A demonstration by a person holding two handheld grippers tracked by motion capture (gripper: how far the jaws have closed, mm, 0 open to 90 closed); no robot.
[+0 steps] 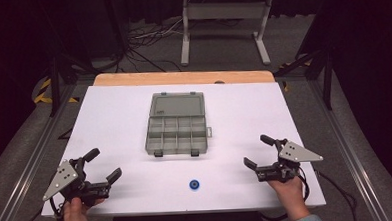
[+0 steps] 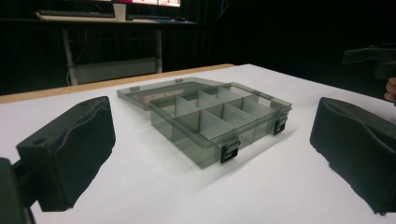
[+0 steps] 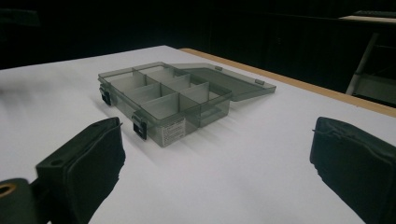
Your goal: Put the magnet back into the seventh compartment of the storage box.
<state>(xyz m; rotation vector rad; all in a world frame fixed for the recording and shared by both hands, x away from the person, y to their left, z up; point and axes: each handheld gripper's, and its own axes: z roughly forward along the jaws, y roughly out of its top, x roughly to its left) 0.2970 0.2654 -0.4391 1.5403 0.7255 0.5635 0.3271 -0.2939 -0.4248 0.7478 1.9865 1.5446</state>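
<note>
Lying open in the middle of the white table [image 1: 114,119], the grey plastic box [image 1: 176,135] has its lid folded flat behind it and its small compartments bare. A blue disc [image 1: 194,184] sits on the near side of the table, well apart from the box. The left tool [image 1: 102,167] and the right tool [image 1: 258,150] rest near the front corners, both with jaws spread wide and nothing between them.

grey compartment box [image 1: 176,132] — lid open, mid-table
</note>
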